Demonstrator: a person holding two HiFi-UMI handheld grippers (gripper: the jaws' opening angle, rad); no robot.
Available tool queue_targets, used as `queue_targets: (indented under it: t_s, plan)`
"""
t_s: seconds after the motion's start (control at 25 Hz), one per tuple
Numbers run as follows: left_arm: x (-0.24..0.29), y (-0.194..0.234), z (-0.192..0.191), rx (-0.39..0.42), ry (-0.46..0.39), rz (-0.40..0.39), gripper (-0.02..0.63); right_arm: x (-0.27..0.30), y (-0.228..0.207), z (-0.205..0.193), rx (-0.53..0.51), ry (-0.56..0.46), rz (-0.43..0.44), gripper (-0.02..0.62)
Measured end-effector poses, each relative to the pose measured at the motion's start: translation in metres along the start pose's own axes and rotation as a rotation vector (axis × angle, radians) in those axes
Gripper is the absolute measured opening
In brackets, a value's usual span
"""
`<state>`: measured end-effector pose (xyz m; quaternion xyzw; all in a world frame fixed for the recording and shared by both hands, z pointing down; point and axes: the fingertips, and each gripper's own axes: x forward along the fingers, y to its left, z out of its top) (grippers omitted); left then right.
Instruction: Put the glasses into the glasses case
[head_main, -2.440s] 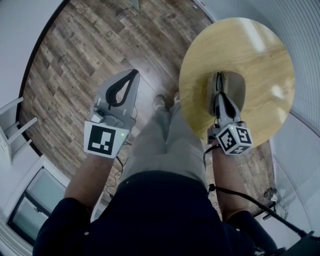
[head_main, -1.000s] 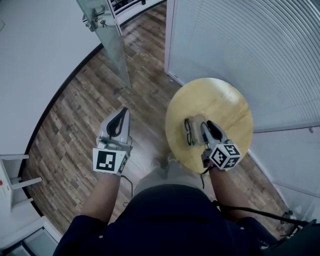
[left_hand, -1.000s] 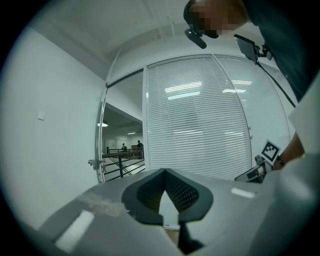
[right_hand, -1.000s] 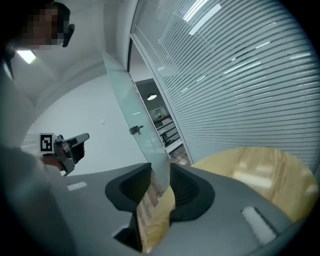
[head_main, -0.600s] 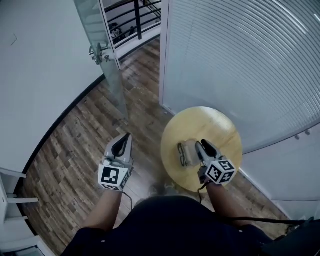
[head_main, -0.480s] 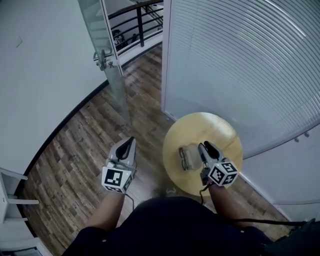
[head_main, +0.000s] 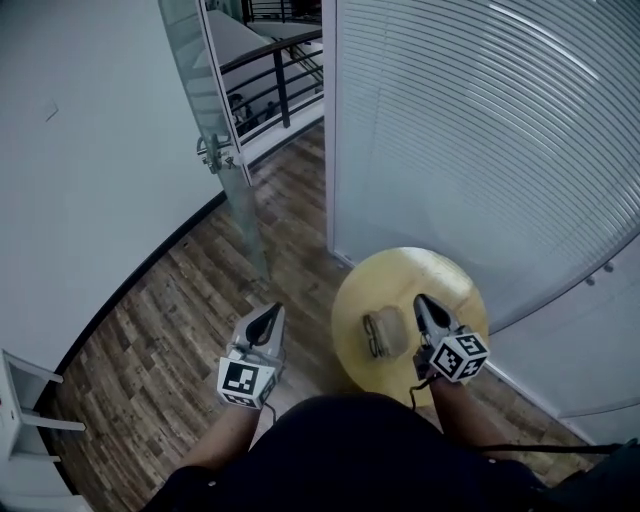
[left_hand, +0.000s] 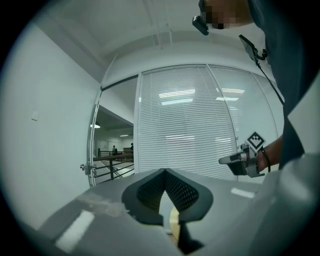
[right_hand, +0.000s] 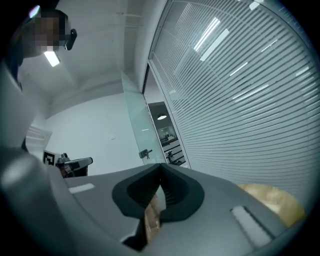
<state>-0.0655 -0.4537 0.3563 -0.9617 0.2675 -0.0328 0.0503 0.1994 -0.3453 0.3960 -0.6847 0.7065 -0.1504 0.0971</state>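
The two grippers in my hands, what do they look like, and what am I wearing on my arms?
Both are grey and taper to dark, pointed jaws with ribbed inner pads. The left gripper and the right gripper each carry a white marker cube printed with black squares. A thin black cable trails behind the right one. The person wears a dark short-sleeved top.

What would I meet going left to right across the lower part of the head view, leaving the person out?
First the white frame at the left edge → left gripper → greyish glasses case on the round wooden table → right gripper.
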Motion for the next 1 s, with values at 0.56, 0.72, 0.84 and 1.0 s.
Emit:
queue_targets:
  t_s: [0.56, 0.72, 0.84, 1.0]
  plan:
    - [0.007, 0.013, 0.032, -0.008, -0.064, 0.035, 0.003, 0.006, 0.006, 0.019, -0.064, -0.034, 0.006, 0.009]
    - [0.003, 0.017, 0.034, 0.002, -0.069, 0.04, 0.003, 0.006, 0.009, 0.022, -0.069, -0.038, 0.005, 0.009]
    - [0.007, 0.021, 0.035, 0.008, -0.055, 0.059, 0.003, 0.01, 0.009, 0.026, -0.074, -0.052, 0.013, 0.009]
    - [0.013, 0.031, 0.029, 0.015, -0.053, 0.074, 0.003, 0.022, 0.008, 0.027, -0.083, -0.067, 0.023, 0.009]
